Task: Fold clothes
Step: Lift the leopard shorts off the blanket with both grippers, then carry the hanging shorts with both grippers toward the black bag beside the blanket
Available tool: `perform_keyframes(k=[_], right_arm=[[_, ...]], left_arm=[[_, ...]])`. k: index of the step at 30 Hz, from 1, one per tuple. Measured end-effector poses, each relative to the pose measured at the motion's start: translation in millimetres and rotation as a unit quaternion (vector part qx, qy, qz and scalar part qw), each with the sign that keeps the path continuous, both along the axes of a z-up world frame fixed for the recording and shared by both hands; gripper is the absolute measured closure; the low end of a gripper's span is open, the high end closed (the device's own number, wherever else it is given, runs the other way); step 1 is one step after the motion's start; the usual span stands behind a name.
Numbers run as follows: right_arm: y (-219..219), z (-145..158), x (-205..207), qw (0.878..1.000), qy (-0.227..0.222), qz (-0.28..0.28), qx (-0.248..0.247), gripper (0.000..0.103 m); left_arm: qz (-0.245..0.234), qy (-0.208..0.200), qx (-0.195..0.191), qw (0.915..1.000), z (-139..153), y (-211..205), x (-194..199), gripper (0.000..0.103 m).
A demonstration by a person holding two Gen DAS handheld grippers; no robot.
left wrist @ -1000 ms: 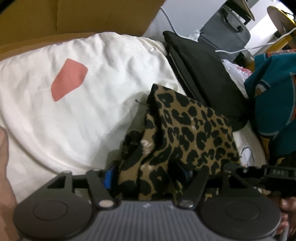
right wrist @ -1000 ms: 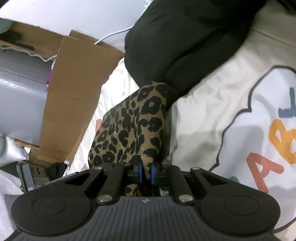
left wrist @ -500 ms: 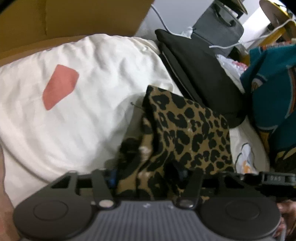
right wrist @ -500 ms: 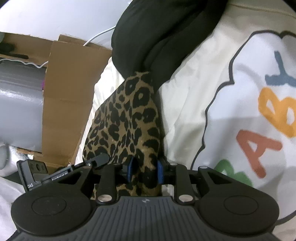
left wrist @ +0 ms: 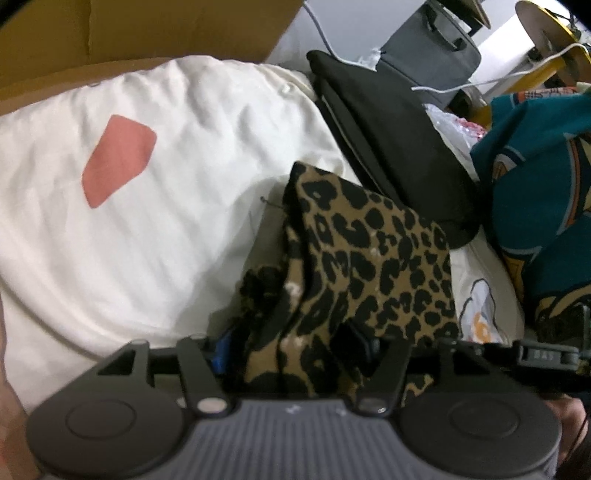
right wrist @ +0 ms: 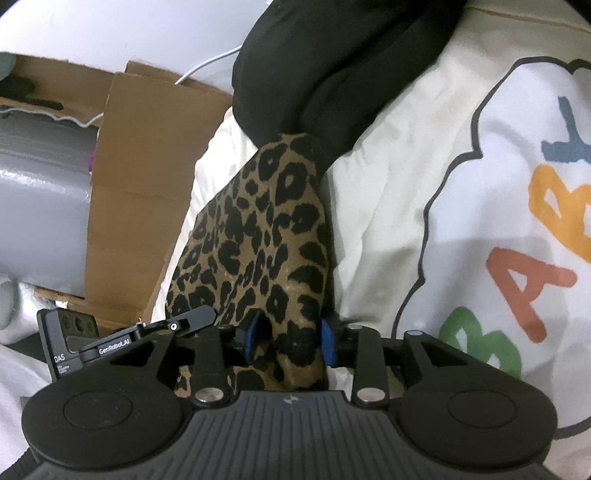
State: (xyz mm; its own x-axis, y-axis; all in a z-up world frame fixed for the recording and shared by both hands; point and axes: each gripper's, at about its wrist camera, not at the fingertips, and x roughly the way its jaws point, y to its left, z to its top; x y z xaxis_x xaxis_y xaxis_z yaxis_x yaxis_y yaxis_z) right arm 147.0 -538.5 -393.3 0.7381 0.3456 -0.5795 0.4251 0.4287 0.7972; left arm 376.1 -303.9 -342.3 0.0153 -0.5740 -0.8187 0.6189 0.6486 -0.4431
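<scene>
Leopard-print cloth (right wrist: 258,240) lies bunched on the cream sheet (right wrist: 399,177), its far tip against the black garment (right wrist: 332,62) at 12 o'clock. Right gripper (right wrist: 290,341): jaws opening, cloth between the blue pads (right wrist: 327,345), pads look slack on it. Left gripper (left wrist: 291,347): jaws opening, cloth bunched between them, grip unclear. Cardboard box (right wrist: 147,177) at 9 o'clock.

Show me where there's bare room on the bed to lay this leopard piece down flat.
Free: the cream bedding left of the leopard garment, between the cardboard and the pink patch. Also the printed white area right of it in the right wrist view. Crowded: the black clothes behind and the teal garment beside it.
</scene>
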Motion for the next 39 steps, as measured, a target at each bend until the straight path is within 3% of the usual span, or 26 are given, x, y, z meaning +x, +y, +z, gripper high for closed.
perform_keyframes(k=[2, 5, 6, 8, 11, 18, 28, 39], right_arm=[[3, 0, 2, 1.000, 0.001, 0.006, 0.001, 0.055], [7, 0, 6, 1.000, 0.001, 0.014, -0.010, 0.056], [8, 1, 7, 1.000, 0.000, 0.016, -0.014, 0.060], [10, 3, 11, 1.000, -0.003, 0.022, -0.022, 0.082], [14, 9, 15, 0.998, -0.014, 0.036, -0.042, 0.094], [19, 30, 14, 0.994, -0.029, 0.048, -0.089, 0.096], [29, 65, 16, 0.988, -0.067, 0.064, -0.122, 0.097], [51, 185, 23, 0.962, -0.105, 0.118, -0.224, 0.097]], left_arm=[[-0.001, -0.010, 0.002, 0.9999, 1, -1, -3, 0.041], [-0.005, -0.028, 0.008, 0.9996, 5, -3, -8, 0.053], [-0.005, -0.034, 0.009, 0.9994, 7, -3, -9, 0.058], [-0.006, -0.046, 0.012, 0.9988, 11, -3, -12, 0.062], [-0.005, -0.067, 0.018, 0.9976, 18, -6, -19, 0.067], [0.021, -0.077, -0.003, 0.9968, 35, 4, -32, 0.077], [0.075, -0.099, -0.034, 0.9917, 78, 30, -52, 0.080], [0.119, -0.141, -0.110, 0.9768, 170, 66, -76, 0.081]])
